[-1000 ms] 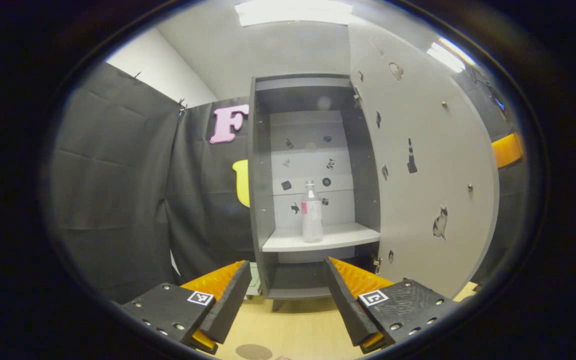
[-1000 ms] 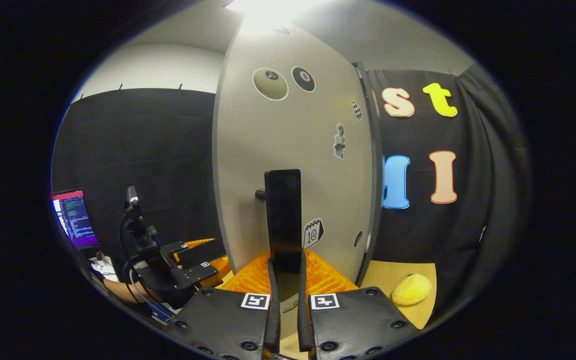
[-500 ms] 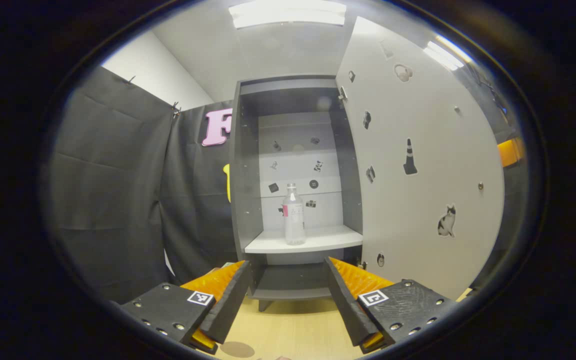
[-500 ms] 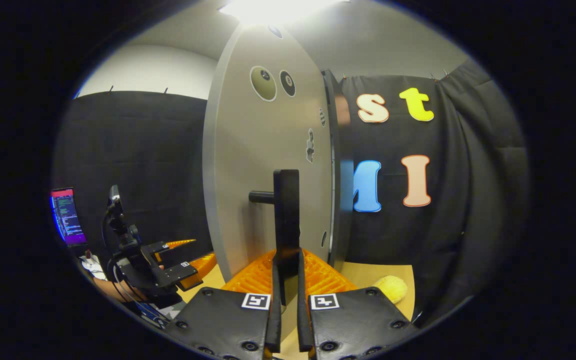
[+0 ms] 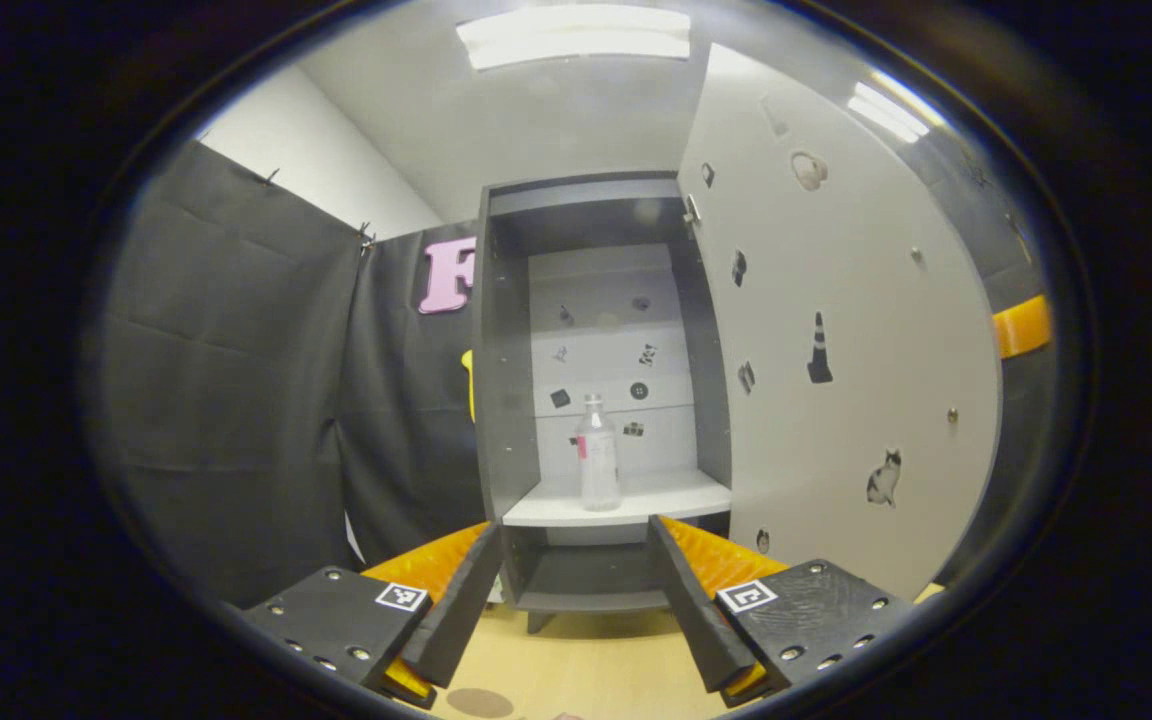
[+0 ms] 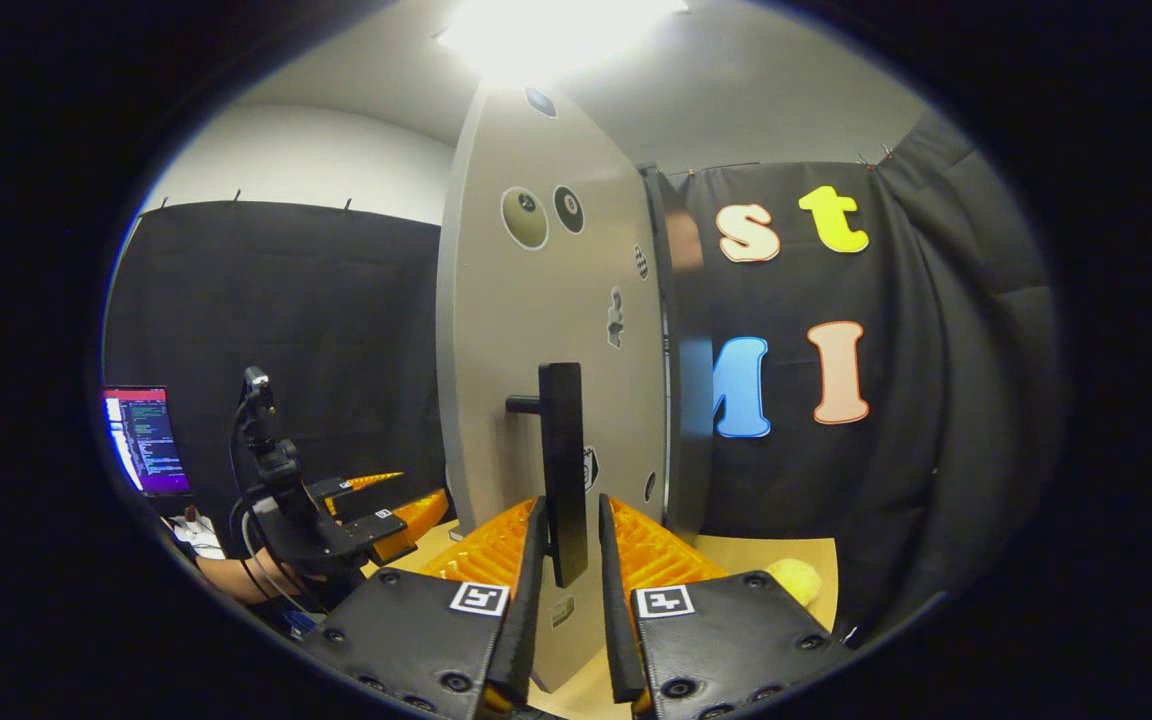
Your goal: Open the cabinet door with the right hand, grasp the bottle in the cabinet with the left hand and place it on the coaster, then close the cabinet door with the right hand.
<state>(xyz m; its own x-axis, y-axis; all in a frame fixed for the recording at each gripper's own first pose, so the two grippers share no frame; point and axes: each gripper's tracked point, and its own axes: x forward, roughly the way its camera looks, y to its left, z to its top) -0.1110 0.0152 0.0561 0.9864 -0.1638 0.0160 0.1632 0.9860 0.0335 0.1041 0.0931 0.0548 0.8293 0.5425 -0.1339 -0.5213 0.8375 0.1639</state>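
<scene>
With the cabinet door [image 5: 836,330] swung wide and the right hand-held gripper [image 6: 566,590] parted around its handle [image 6: 561,455], the parted left hand-held gripper [image 5: 571,610] is best advanced straight to the upright bottle [image 5: 597,455] on the shelf [image 5: 626,500]

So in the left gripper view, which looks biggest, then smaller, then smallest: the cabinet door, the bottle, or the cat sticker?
1. Cabinet door, biggest by far, though it is also nearest the camera.
2. Bottle.
3. Cat sticker, smallest. It sits on the nearer door, so its true size against the bottle is unsure.
</scene>
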